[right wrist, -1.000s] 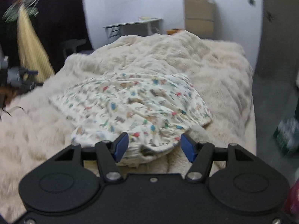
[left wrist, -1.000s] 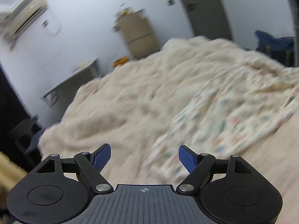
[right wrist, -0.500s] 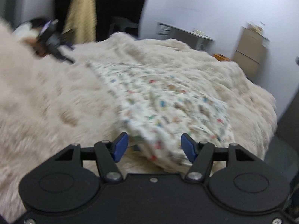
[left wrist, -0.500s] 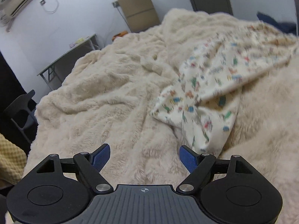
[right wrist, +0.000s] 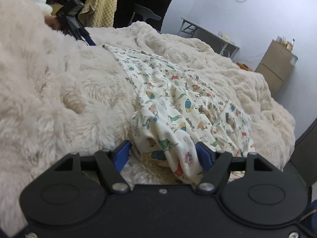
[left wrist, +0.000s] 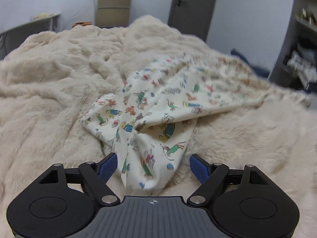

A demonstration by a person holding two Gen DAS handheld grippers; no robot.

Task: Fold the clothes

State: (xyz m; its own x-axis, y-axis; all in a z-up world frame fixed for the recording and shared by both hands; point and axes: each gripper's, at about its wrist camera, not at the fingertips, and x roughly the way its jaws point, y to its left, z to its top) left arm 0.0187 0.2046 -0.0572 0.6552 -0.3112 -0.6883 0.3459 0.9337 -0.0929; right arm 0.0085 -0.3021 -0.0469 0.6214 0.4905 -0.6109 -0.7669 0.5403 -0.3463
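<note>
A cream garment printed with small coloured animals (left wrist: pixel 158 107) lies crumpled on a fluffy cream blanket (left wrist: pixel 59 79) that covers the bed. My left gripper (left wrist: pixel 153 156) hangs low over the garment's near corner. Its jaws are closing with that corner between the blue pads (left wrist: pixel 108 166), and a gap shows on both sides. In the right wrist view the garment (right wrist: pixel 168 91) stretches away from my right gripper (right wrist: pixel 162 144). Those jaws are opening, and a bunched end of cloth sits between them against the right pad (right wrist: pixel 204 156). The left gripper (right wrist: pixel 89 39) shows at the garment's far end.
Beyond the bed stand a brown cabinet (left wrist: pixel 113 6), a grey door (left wrist: pixel 194 6), a grey table (left wrist: pixel 29 23) and shelves (left wrist: pixel 303 49) at the right. A yellow towel (right wrist: pixel 99 2) and a chair (right wrist: pixel 146 12) are behind the person holding the grippers.
The left gripper sank toward the garment, whose corner now lies between narrower jaws. The right gripper rolled and shifted to the garment's other end, with cloth now between its fingers.
</note>
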